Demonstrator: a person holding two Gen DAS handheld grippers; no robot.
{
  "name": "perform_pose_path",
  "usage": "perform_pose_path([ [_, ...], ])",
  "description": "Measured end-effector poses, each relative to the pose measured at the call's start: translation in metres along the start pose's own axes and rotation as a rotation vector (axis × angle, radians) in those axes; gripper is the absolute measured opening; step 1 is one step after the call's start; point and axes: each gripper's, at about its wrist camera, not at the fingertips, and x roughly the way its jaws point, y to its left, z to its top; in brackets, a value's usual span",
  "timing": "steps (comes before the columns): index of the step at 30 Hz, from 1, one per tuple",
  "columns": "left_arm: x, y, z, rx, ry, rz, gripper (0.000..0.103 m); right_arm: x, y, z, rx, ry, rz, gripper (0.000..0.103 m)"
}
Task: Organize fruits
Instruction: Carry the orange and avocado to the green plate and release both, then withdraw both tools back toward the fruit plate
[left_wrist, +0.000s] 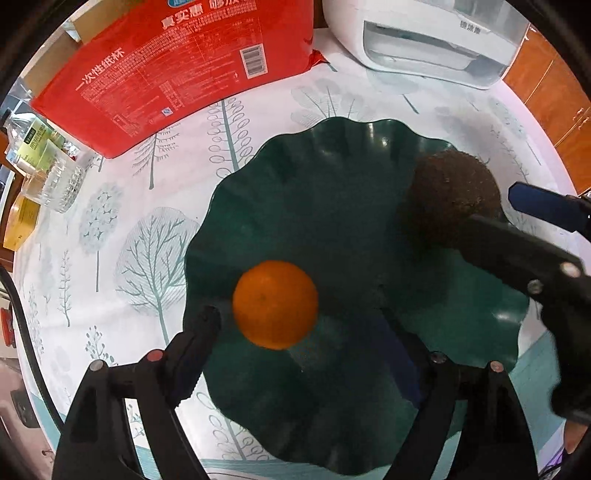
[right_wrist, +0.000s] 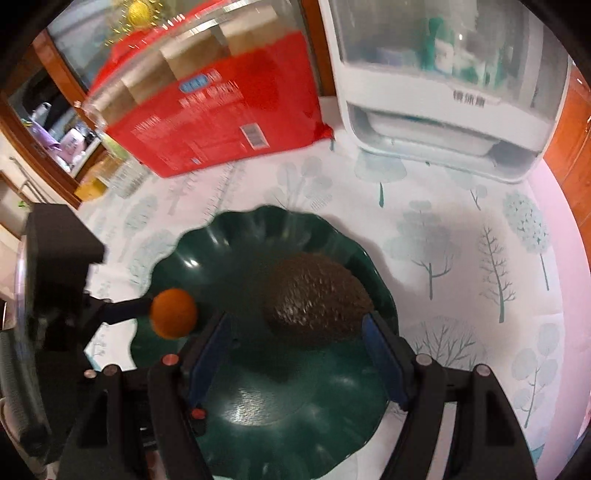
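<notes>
- left gripper (left_wrist: 306, 332) is hanging over the near part of the green plate (left_wrist: 332, 206); jaws are standing wide; the orange (left_wrist: 275, 304) is sitting between them, apart from both fingers; looks blurred and above the plate surface, so I judge it is being dropped, can't be sure
- right gripper (right_wrist: 295, 332) is also spread wide over the plate; the avocado (right_wrist: 317, 299) is lying between and just past its fingertips; right finger looks very close to the skin, contact can't tell; nothing is being squeezed
- step in hand, my read: both fruits are getting released onto the plate
- next move calls for backing both grippers straight out; they're crowding each other over the plate
- plate rim is wavy and shallow; avocado is sitting near the far-right edge, so a nudge could roll it off
- open tablecloth (right_wrist: 480, 229) right of the plate is giving room; far side is blocked by the red package (left_wrist: 177, 59) and white appliance (left_wrist: 424, 40); bottles (left_wrist: 55, 173) far left
</notes>
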Motion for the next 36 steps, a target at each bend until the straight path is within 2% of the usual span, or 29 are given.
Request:
perform_pose_path([
  [11,-0.032,0.017,-0.009,-0.053,-0.039,-0.012,0.084,-0.026,0.014,-0.007,-0.023,-0.030,0.017,0.074],
  [16,-0.046,0.025,-0.022,-0.078,-0.060,-0.023,0.084,-0.036,0.017,-0.016,-0.014,-0.032,-0.001,0.074],
  [24,-0.070,0.036,-0.063,-0.111,-0.098,-0.044,0.084,-0.052,0.026,-0.043,0.002,-0.027,-0.019,0.074],
  [36,-0.113,0.070,-0.138,-0.126,-0.175,-0.086,0.084,-0.087,0.067,-0.111,0.006,-0.001,-0.056,0.074],
])
